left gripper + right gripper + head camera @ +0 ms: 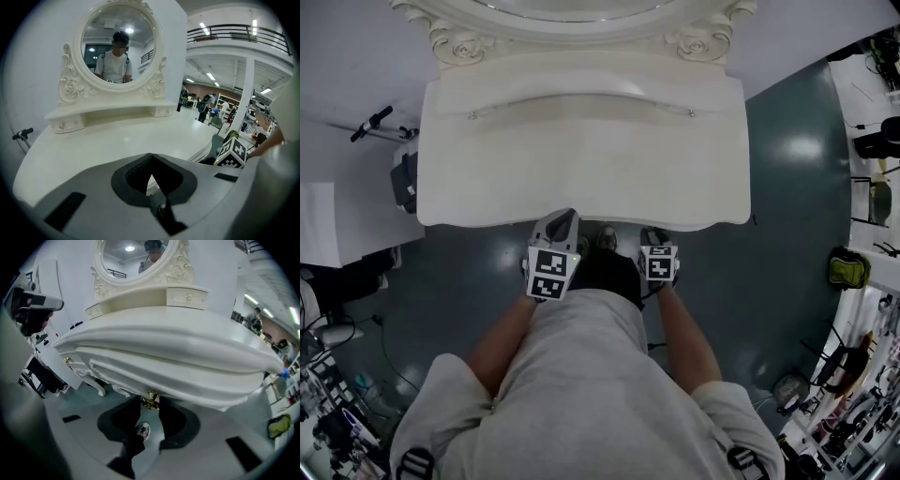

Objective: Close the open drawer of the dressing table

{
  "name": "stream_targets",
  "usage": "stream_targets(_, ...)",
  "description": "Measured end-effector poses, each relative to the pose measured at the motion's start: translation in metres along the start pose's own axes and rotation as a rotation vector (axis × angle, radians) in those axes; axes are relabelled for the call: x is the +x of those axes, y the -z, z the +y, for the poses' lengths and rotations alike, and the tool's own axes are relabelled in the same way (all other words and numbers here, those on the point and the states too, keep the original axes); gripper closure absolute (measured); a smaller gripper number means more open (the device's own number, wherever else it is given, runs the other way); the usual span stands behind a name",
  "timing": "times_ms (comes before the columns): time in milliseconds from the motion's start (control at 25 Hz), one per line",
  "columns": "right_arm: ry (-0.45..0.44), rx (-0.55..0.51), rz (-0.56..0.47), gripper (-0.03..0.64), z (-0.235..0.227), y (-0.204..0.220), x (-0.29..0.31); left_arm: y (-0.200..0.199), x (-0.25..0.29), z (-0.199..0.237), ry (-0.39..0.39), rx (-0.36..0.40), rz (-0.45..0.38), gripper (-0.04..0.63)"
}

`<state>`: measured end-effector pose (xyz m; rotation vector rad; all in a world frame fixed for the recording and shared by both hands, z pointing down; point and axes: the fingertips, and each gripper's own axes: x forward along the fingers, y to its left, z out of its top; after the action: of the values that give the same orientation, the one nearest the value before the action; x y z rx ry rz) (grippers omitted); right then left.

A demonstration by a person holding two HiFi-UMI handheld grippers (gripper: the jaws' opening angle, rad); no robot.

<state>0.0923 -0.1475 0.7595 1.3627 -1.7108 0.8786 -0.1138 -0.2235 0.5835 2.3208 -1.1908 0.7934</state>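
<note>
Drawer (140, 373) sits under the overhanging front edge of the white dressing table (581, 159), hidden by that edge in the head view; whether it is pushed fully home cannot be told. Its gold knob (151, 400) stands between the jaws of the right tool (150, 405), which angles down below the edge and grips the knob with a pad on either side. The left tool (151, 157) is held just beside it at the same edge, above the bare surface, facing the oval mirror (117, 44), its jaws narrowed tip to tip on nothing.
</note>
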Motion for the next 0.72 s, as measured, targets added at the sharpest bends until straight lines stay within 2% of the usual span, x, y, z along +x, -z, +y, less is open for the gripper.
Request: stream_targets(720,-0.001,-0.015,0.005,0.485,-0.004,-0.016,0.010,-0.006,0.009,0.013,-0.015,-0.019,0.006,0.588)
